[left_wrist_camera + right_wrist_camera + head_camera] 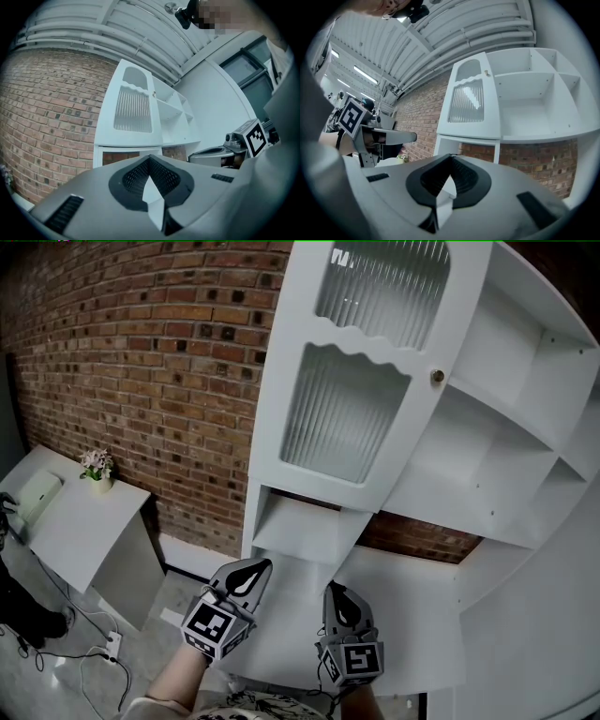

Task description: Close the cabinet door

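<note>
A tall white cabinet stands against the brick wall with its door swung open to the left. The door has two ribbed glass panes and a small brass knob on its free edge. To the right of it the open shelves are bare. The door also shows in the left gripper view and the right gripper view. My left gripper is shut and empty, low in front of the cabinet's base. My right gripper is beside it, also shut and empty. Neither touches the door.
A brick wall runs behind and to the left of the cabinet. A low white side table at the left carries a small flower pot. Cables and a power strip lie on the floor near it.
</note>
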### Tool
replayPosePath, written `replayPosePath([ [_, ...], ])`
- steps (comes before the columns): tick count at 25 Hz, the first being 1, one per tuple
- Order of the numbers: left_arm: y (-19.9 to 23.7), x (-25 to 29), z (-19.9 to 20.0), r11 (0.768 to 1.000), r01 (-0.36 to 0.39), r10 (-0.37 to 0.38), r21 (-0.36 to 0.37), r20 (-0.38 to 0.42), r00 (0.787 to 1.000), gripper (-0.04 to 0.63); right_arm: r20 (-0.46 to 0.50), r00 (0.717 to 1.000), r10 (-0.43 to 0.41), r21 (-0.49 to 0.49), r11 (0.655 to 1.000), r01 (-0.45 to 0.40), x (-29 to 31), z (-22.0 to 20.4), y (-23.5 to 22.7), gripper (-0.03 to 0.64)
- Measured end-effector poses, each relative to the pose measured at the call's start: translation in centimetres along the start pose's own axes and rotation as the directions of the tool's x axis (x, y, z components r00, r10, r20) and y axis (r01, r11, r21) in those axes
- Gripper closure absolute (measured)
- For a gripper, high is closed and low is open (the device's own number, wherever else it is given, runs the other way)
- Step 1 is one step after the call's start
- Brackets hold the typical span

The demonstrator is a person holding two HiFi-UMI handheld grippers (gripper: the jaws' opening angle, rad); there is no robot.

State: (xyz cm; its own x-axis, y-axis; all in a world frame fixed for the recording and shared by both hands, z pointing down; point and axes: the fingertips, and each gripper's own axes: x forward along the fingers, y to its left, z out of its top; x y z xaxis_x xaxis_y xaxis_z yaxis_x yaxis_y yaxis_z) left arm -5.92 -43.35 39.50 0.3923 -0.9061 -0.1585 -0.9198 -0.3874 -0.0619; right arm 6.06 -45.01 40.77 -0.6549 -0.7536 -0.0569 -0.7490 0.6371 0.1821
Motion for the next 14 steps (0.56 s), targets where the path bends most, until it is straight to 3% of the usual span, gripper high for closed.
replayPosePath([
  [14, -0.8, 0.3, -1.4, 1.0, 0.001, -0.002, -0.021, -0.054, 0.999, 0.583, -0.041, 0.999, 0.017, 0.03, 0.999, -0.016, 0.0, -1.6, 0.3, 0.611],
])
